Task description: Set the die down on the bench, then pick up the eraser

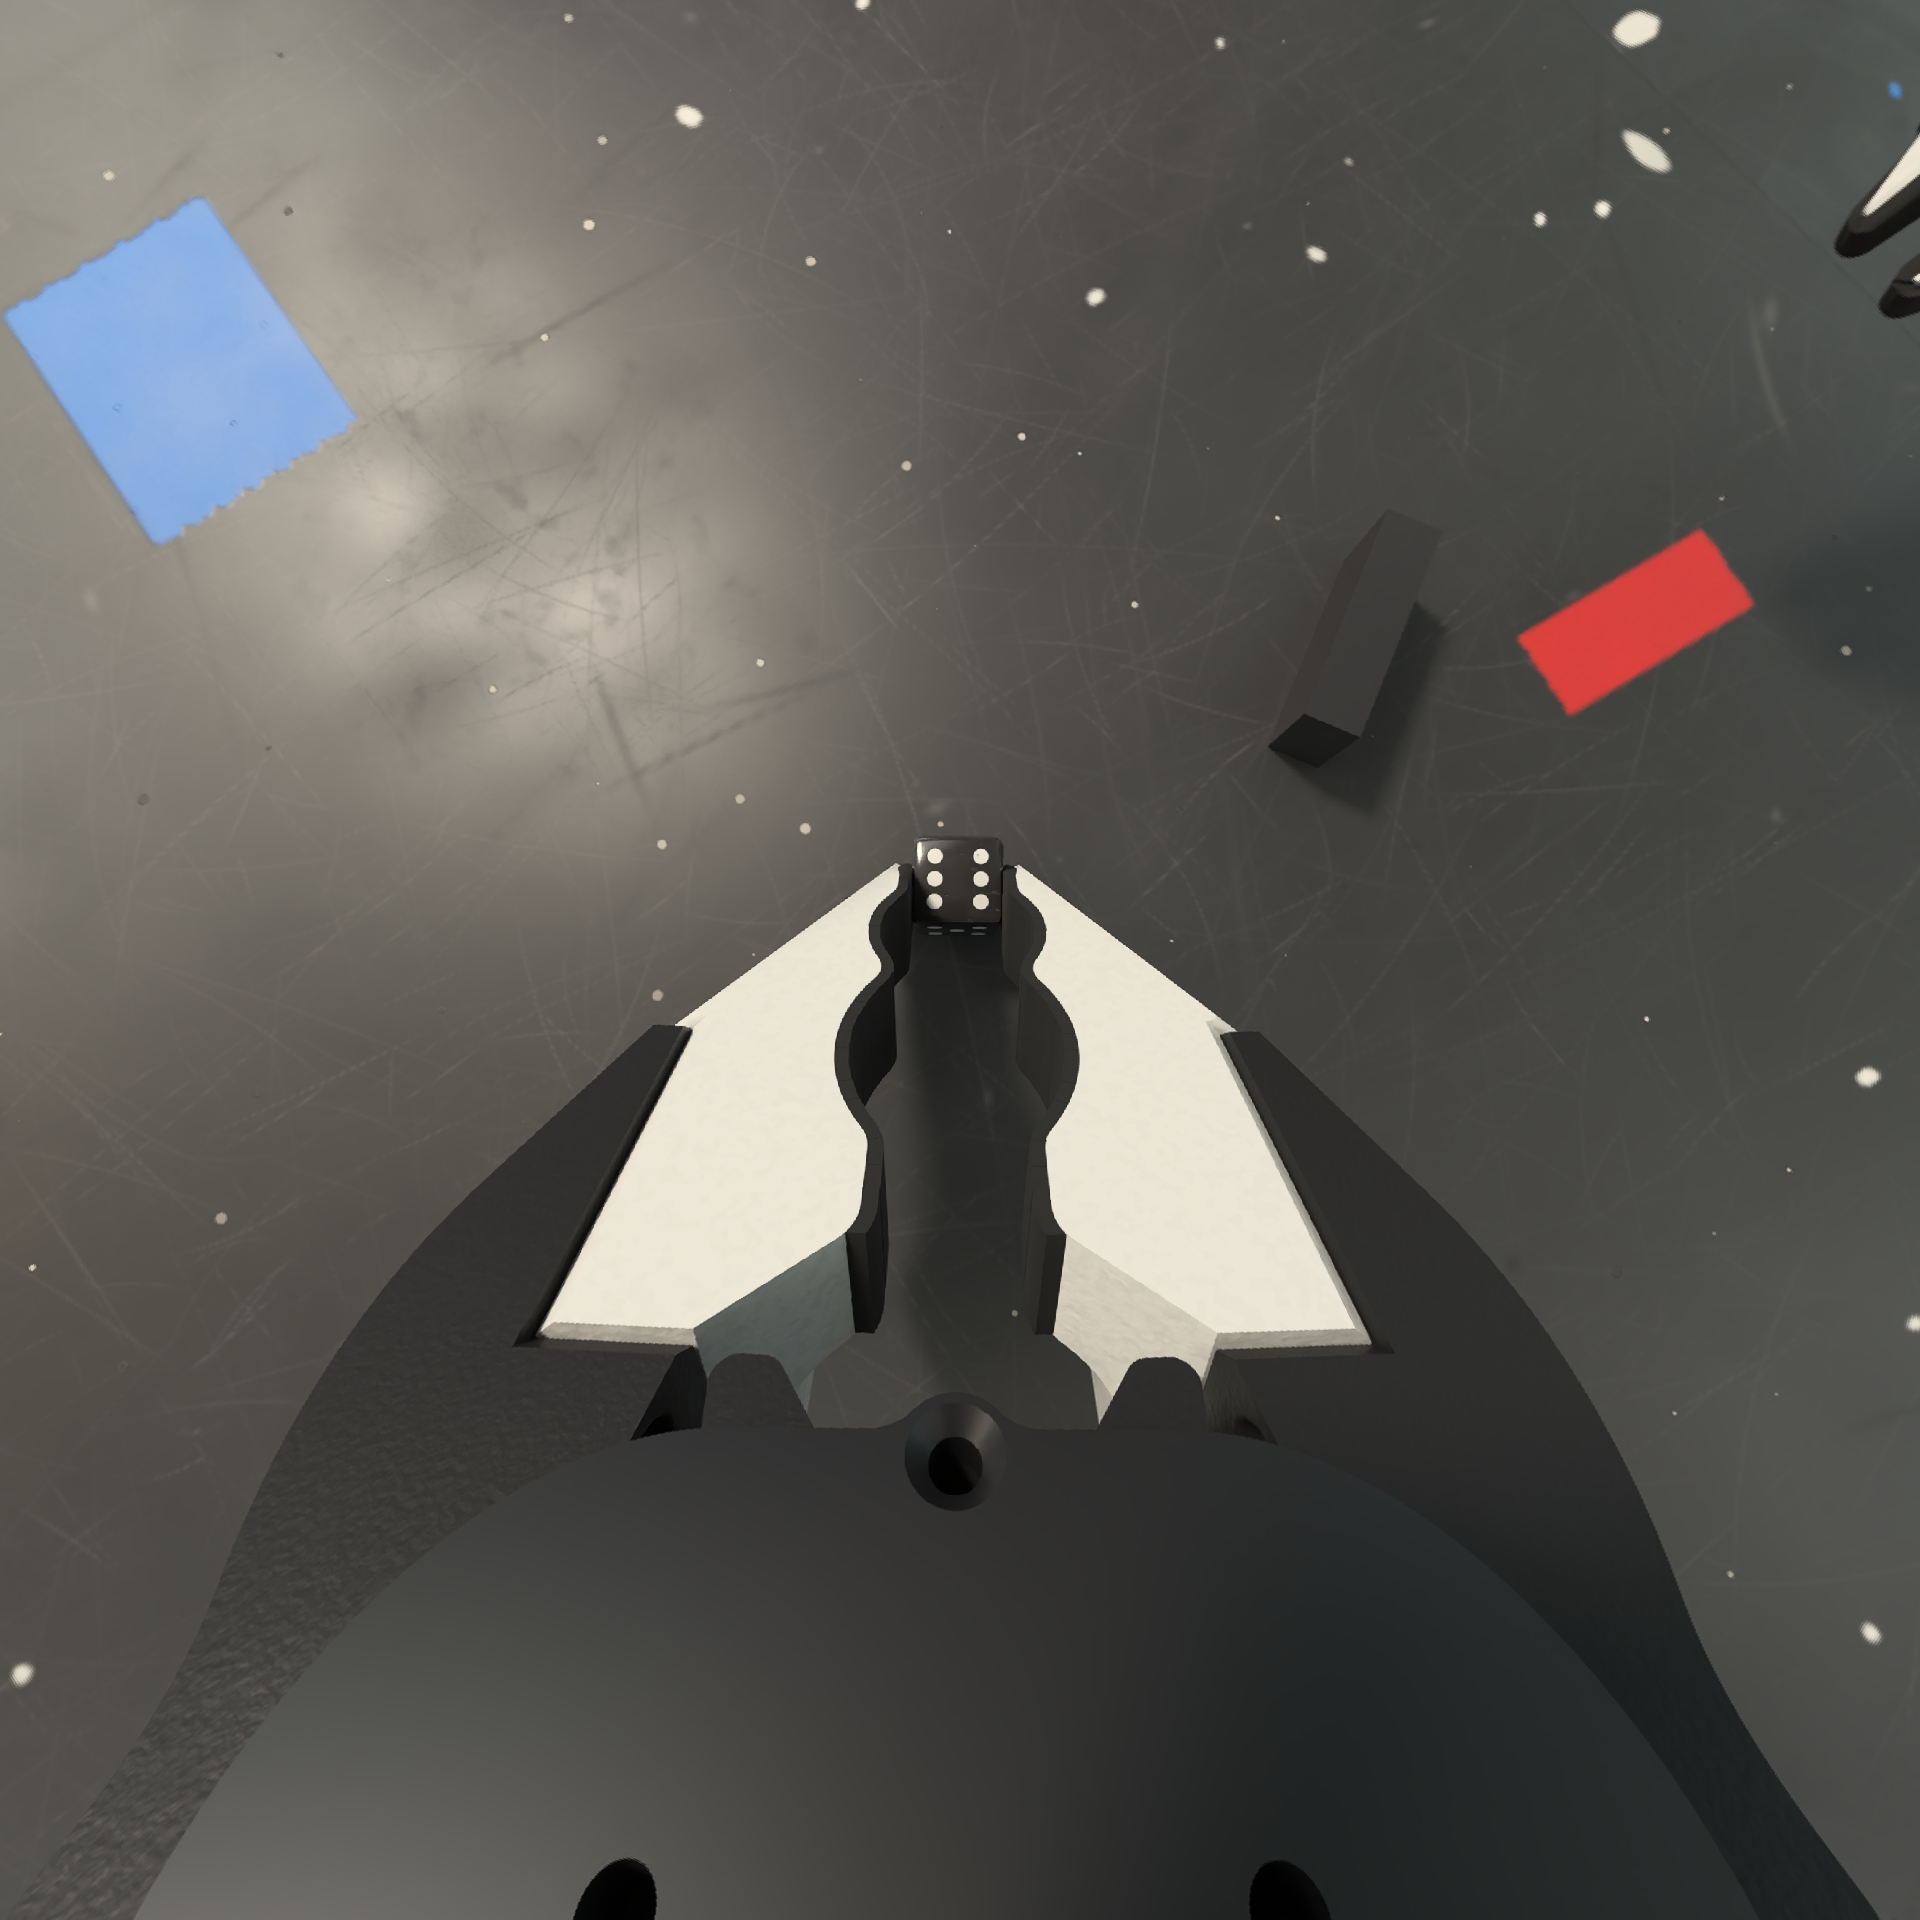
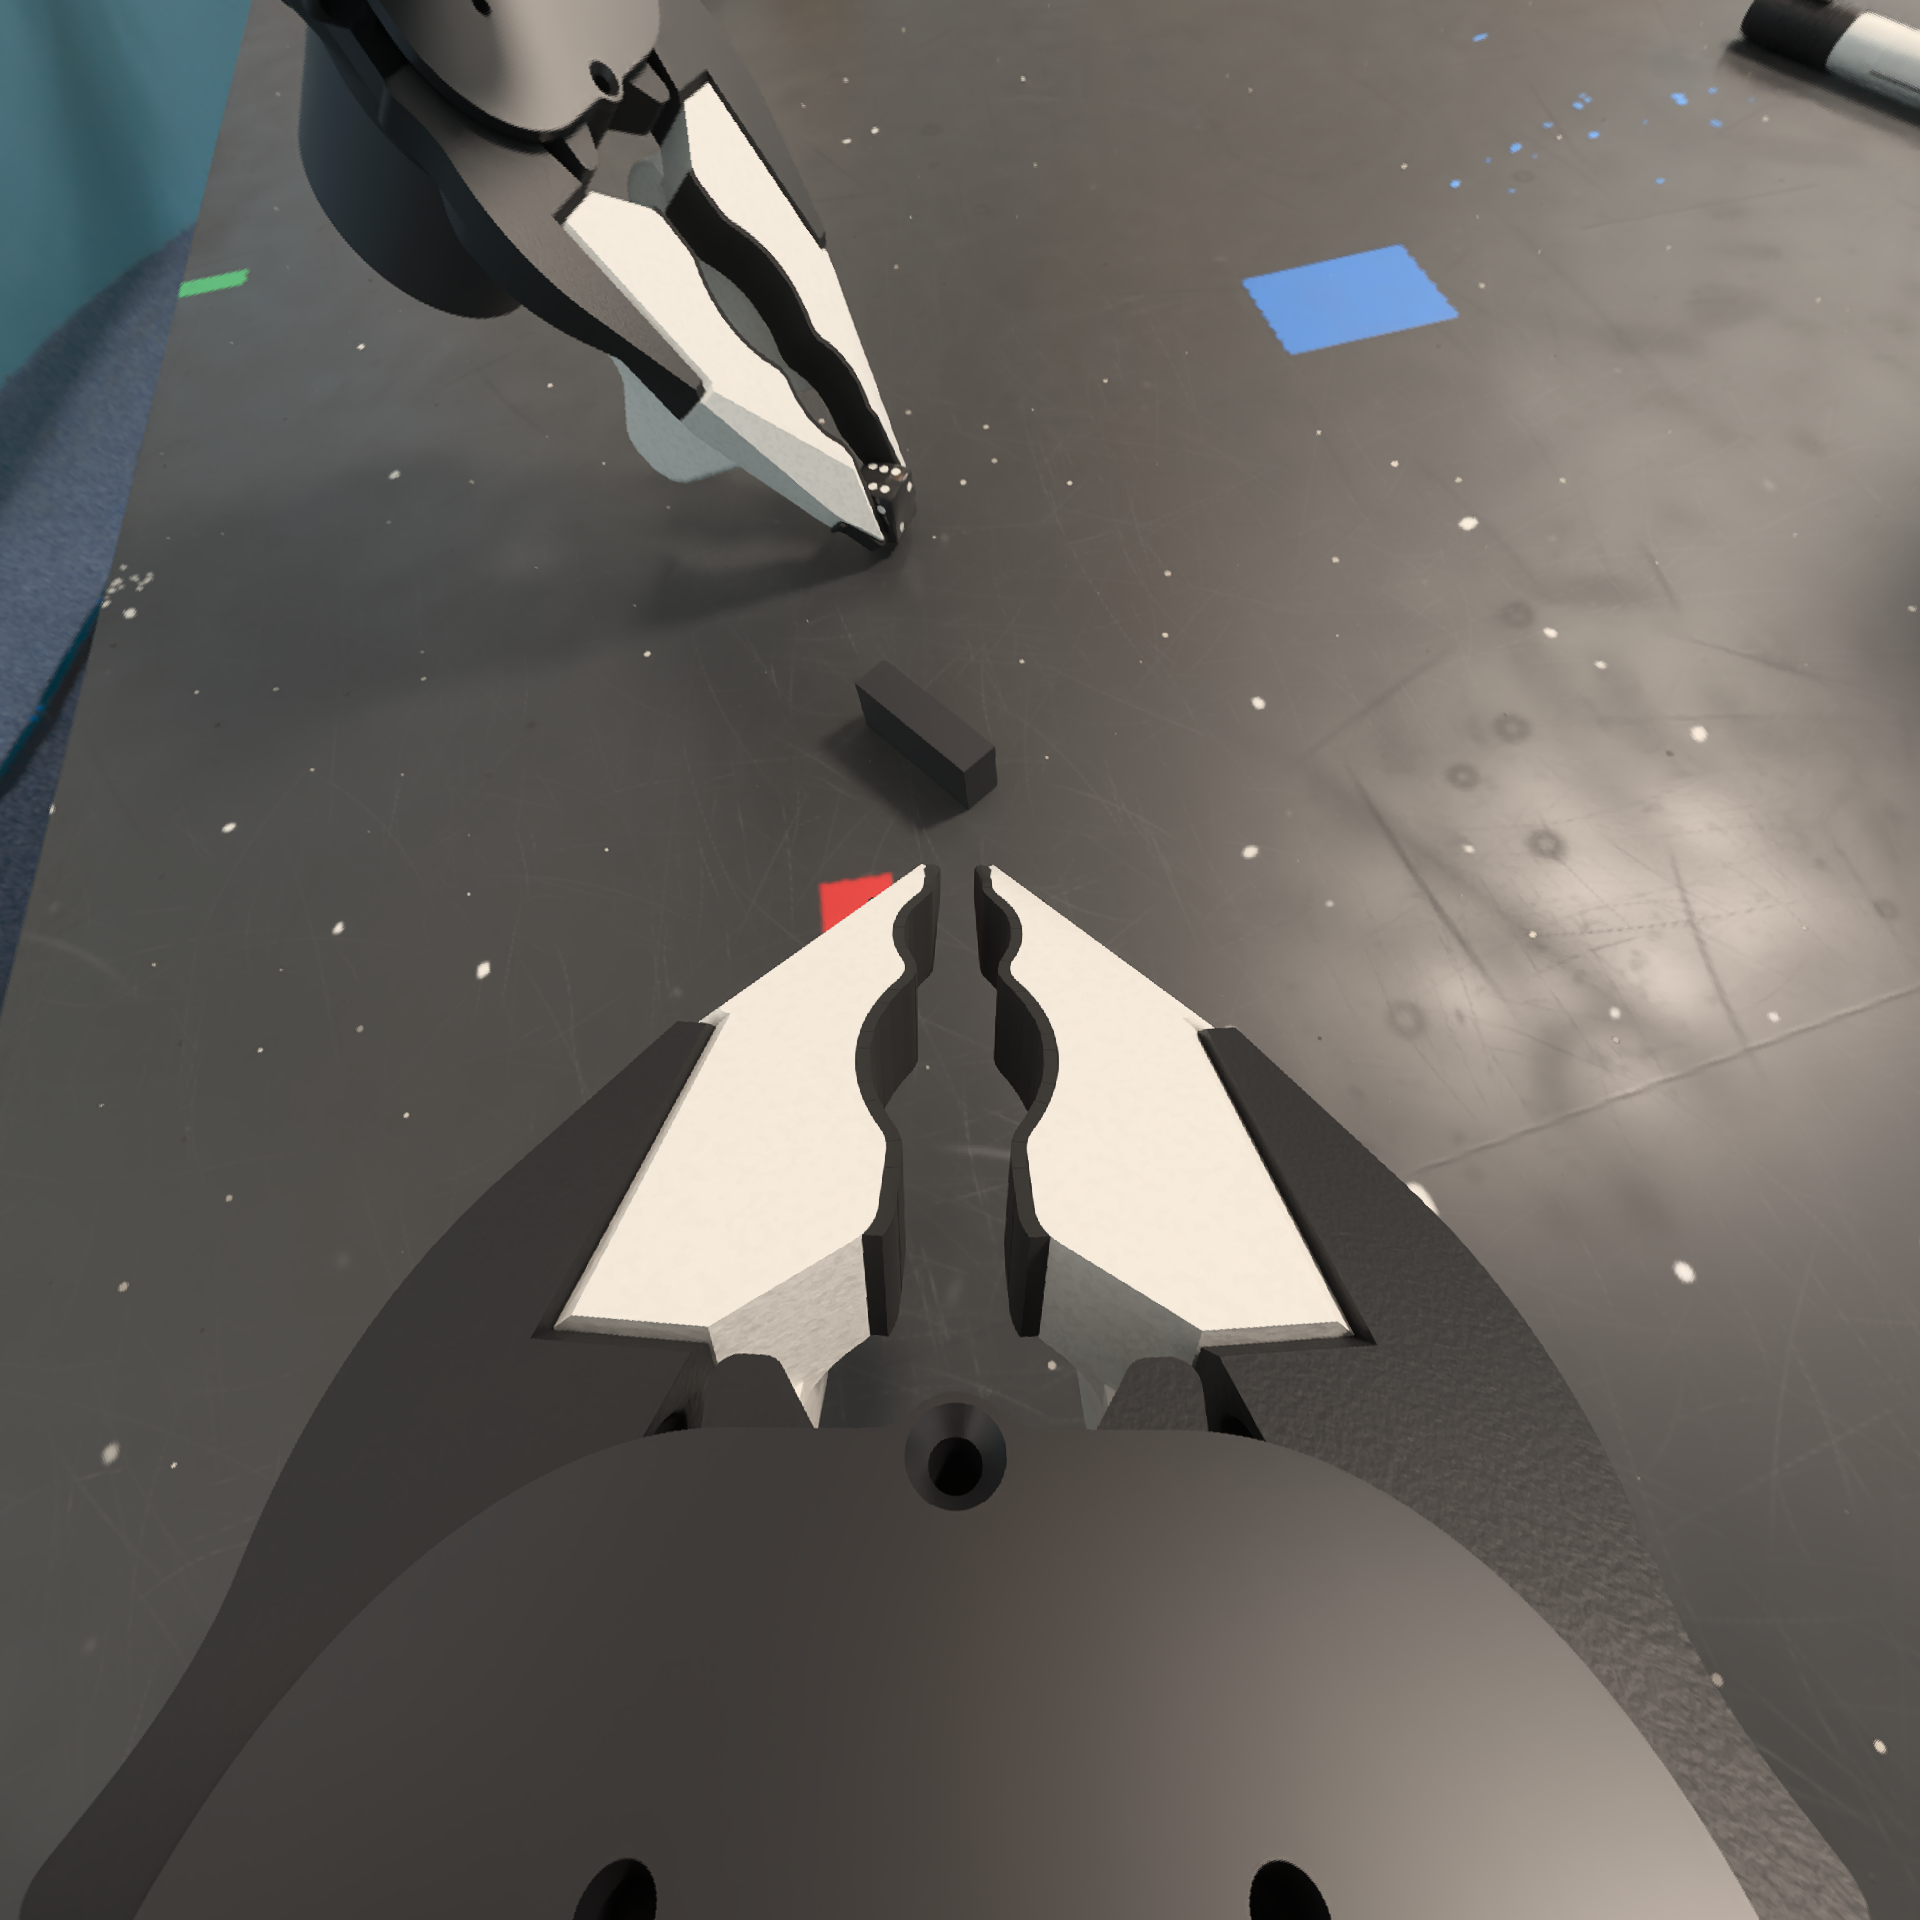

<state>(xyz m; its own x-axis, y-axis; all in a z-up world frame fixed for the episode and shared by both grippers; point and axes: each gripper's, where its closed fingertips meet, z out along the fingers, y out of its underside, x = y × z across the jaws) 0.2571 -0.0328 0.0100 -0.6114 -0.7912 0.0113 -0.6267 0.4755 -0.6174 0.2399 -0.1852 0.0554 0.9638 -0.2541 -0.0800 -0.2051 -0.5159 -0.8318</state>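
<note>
My left gripper (image 1: 958,896) is shut on a small black die (image 1: 958,871) with white pips, held between its fingertips. In the right wrist view the left gripper (image 2: 885,520) is tilted down, the die (image 2: 889,482) is in its tips, and the tips are at or just above the dark bench (image 2: 1143,623). The eraser (image 1: 1351,644), a black block, lies flat on the bench to the right of the die. In the right wrist view the eraser (image 2: 925,743) lies just ahead of my right gripper (image 2: 956,881), which is empty, its jaws closed to a narrow slit.
A red tape patch (image 1: 1636,621) lies right of the eraser and also shows in the right wrist view (image 2: 852,896). A blue patch (image 1: 182,369) lies far left. A marker (image 2: 1849,47) lies at the far corner. The bench edge (image 2: 125,520) runs along the left.
</note>
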